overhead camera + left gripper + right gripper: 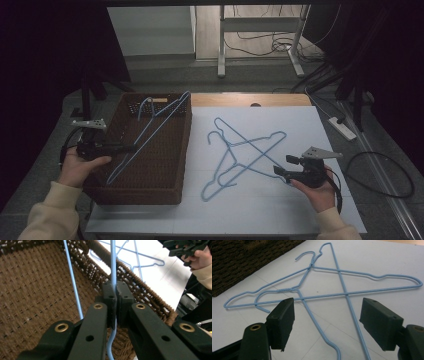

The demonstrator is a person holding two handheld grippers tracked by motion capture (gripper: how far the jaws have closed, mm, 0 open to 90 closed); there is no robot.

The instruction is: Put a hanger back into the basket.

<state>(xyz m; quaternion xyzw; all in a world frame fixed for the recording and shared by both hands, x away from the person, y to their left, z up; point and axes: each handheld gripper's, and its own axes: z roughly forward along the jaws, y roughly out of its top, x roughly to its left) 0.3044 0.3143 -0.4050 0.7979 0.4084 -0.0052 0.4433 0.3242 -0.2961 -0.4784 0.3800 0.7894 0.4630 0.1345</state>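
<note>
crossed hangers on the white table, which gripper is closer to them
Right. The right gripper hovers open at the crossed hangers' near edge; the left gripper is over the wicker basket, shut on another hanger.

floor [260, 75]: grey | desk frame [260, 25] (white) | cables [280, 47]: loose

Woven basket [150, 165] sitting on the left part of the table [300, 210], its right wall just beside the sheet-covered area; one wire hanger [150, 127] lying tilted across the basket, its hook end toward the far wall, its near end clamped in the left gripper [125, 147] at the basket's left rim; crossed hangers [245, 155] lying flat on the table right of the basket, overlapping one another; right gripper [280, 172] hovering at their near right, jaws apart over the wires.
</note>
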